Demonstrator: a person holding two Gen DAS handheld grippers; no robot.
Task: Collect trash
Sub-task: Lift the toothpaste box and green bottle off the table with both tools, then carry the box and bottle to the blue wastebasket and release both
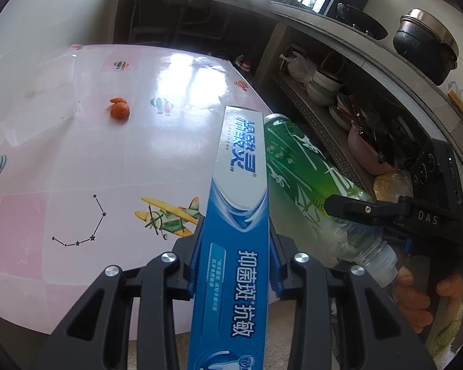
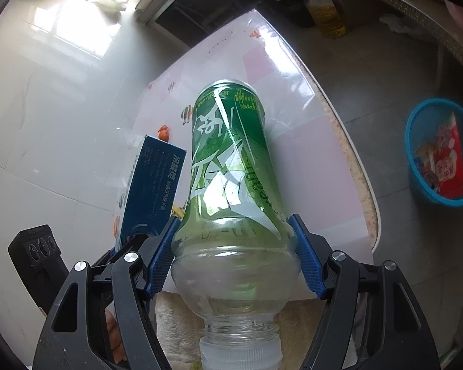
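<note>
Empty green-labelled bottle [image 2: 231, 203] clamped in right hand-held gripper [image 2: 234, 246], blue basket [image 2: 416, 166] of wrappers to its right, toothpaste box [image 1: 237, 215] gripped by left hand-held gripper [image 1: 236, 265].

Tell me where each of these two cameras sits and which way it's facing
Left wrist: on the left gripper, looking down across the table; its fingers clamp a toothpaste box; a hand shows at right.
Right wrist: on the right gripper, facing the table edge and a blue basket on the floor; its fingers clamp a green bottle.
Shared: box, bottle, table, orange scrap.
</note>
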